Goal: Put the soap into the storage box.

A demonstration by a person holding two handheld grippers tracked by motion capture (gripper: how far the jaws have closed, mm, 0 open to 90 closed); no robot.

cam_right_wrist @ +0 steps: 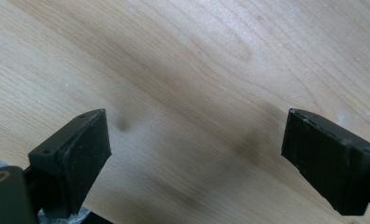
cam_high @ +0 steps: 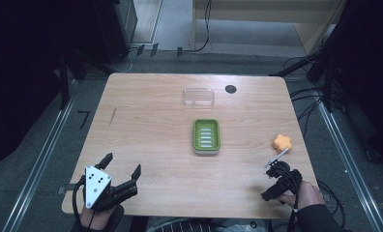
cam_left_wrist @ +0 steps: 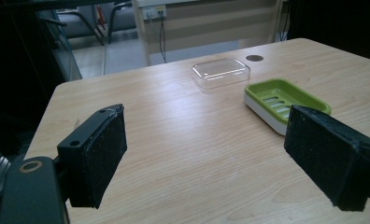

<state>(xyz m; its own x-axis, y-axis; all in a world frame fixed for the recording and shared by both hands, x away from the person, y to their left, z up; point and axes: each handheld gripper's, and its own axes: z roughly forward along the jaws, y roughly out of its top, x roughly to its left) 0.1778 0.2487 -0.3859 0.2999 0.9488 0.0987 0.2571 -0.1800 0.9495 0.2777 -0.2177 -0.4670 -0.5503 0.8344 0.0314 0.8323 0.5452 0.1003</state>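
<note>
Reaching for the orange sponge (cam_high: 282, 142) at the right edge of the table (cam_high: 151, 159) is best done slowly: the right tool (cam_high: 275, 167), jaws apart and empty, is lowered around it squarely before closing.

High view: overhead from near edge, facing fwd/down, whole tabletop (cam_high: 146, 145). Left tool view: low, near-left corner, shares green soap dish (cam_left_wrist: 286, 100) w/ high view. Right tool view: close on bare wood.
</note>
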